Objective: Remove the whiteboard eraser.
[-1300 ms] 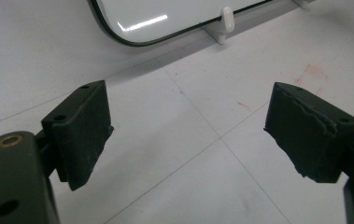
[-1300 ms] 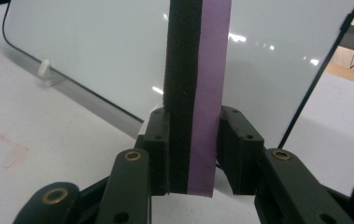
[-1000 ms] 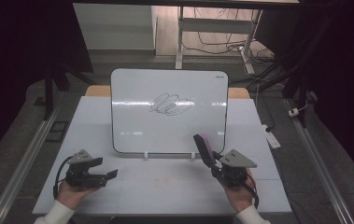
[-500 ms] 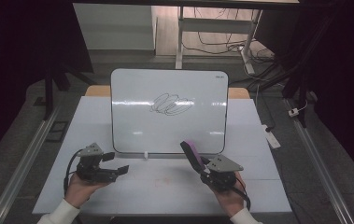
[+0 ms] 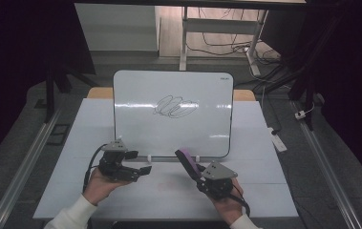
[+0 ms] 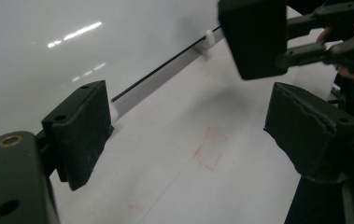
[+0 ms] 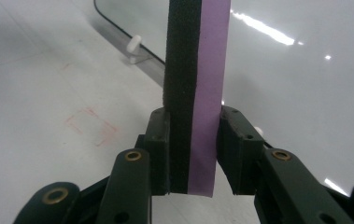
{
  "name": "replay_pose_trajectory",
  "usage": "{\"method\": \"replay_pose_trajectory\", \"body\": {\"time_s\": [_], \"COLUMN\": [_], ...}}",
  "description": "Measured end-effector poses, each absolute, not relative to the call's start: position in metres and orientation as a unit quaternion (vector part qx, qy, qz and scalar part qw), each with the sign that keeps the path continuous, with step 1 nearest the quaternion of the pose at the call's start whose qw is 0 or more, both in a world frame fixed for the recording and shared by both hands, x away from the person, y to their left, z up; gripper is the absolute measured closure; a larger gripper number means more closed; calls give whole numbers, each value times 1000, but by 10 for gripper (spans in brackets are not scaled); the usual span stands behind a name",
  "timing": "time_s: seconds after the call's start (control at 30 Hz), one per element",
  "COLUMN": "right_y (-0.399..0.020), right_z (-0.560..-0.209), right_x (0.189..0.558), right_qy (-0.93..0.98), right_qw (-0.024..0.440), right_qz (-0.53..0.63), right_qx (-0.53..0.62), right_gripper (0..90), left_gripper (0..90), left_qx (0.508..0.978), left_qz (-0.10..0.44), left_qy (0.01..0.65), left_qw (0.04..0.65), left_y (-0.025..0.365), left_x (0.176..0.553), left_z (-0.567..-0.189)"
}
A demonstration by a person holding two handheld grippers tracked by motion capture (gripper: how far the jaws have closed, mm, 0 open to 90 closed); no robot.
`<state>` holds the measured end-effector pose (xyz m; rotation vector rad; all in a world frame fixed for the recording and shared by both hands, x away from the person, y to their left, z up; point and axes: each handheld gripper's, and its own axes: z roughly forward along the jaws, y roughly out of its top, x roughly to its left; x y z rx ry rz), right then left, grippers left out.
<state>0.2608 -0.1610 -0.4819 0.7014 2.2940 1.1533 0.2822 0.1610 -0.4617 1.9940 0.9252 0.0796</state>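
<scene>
A whiteboard [image 5: 171, 114] stands upright at the middle of the table, with a dark scribble [image 5: 175, 107] on its face. My right gripper [image 5: 197, 172] is shut on an eraser [image 5: 187, 162] with a purple side and a black felt side, held just in front of the board's lower edge. In the right gripper view the eraser [image 7: 195, 70] rises upright between the pads of the right gripper [image 7: 194, 149]. My left gripper [image 5: 139, 162] hovers open and empty near the board's lower left. In the left gripper view the left gripper [image 6: 193, 135] looks across at the eraser [image 6: 254, 37].
The white tabletop [image 5: 264, 191] carries a faint red rectangle mark [image 6: 209, 149] between the grippers. Small white clips [image 7: 135, 46] hold the board's bottom edge. A small white object [image 5: 279, 141] lies off the table's right edge. Cables run over the floor behind.
The left gripper has moved right and up toward the board's lower edge. The right gripper has shifted left and slightly back toward the person, eraser still held.
</scene>
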Motion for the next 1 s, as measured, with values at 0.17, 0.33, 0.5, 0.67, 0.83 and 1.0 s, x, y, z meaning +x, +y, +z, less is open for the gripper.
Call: {"method": "replay_pose_trajectory", "body": {"time_s": [0.17, 0.33, 0.5, 0.67, 0.83, 1.0], "right_y": [-152, -144, -138, -135, -132, -130], "right_z": [-485, -488, -489, -490, -491, -491], "right_x": [257, 255, 250, 246, 242, 240], "right_qy": [845, 851, 854, 856, 856, 859], "right_qw": [239, 242, 248, 259, 274, 285], "right_qz": [413, 407, 402, 400, 397, 389], "right_qx": [242, 228, 216, 203, 185, 172], "right_gripper": [657, 657, 657, 657, 657, 656], "left_gripper": [152, 149, 156, 174, 208, 300], "left_qx": [818, 823, 825, 830, 840, 842], "left_qz": [17, -6, -27, -46, -64, -75], "left_qy": [358, 349, 344, 335, 327, 318], "left_qw": [450, 447, 447, 444, 428, 430], "left_y": [144, 130, 118, 108, 98, 98], "left_x": [290, 297, 304, 312, 318, 318], "left_z": [-458, -456, -456, -458, -464, -467]}}
